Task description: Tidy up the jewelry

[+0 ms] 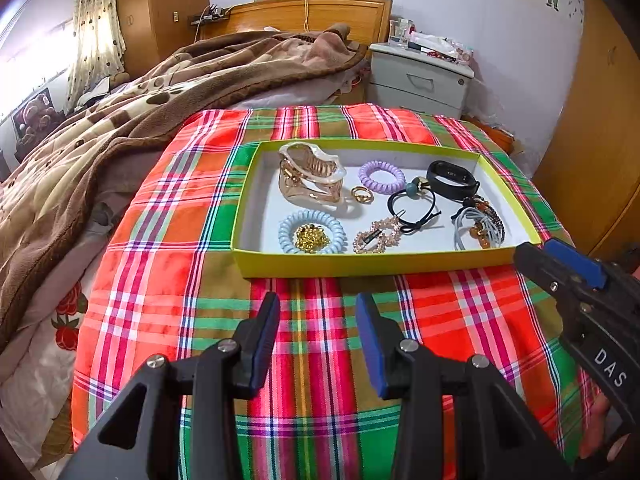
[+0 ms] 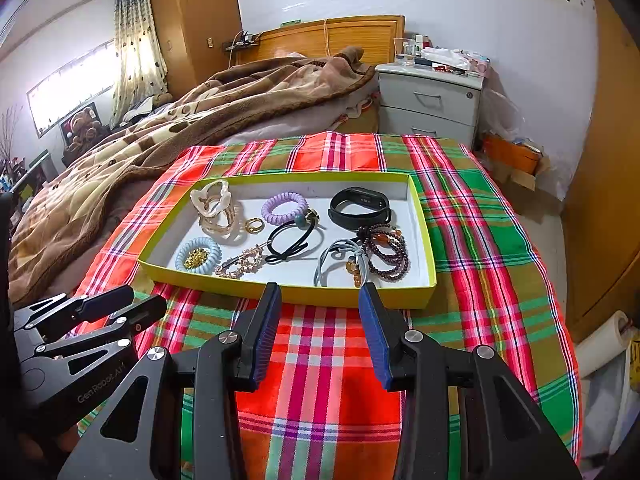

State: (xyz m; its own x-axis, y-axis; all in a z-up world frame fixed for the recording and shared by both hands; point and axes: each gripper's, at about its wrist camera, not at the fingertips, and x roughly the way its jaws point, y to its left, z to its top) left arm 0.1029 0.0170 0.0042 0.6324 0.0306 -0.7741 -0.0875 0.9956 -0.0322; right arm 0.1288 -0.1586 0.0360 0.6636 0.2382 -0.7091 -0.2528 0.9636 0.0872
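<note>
Plaid cloth (image 1: 168, 280) spread over the bed, yellow-rimmed tray (image 1: 360, 264) on it holding the jewelry, blue coil tie (image 1: 312, 232) at its near left corner, dark bead bracelet (image 2: 386, 256) near right, my left claw (image 1: 316, 320) and right claw (image 2: 320, 308) both wide and empty, just short of the tray's near rim.

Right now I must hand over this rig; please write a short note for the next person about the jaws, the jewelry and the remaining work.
Left gripper: jaws open, empty, over the plaid cloth.
Right gripper: jaws open, empty, just before the yellow tray.
All the pieces lie in the tray: hair claw, purple coil tie, gold ring, black band, blue coil tie, bead bracelets.
Done: nothing held; no piece lies outside the tray.
Left: whether sorting remains, I cannot tell.
</note>
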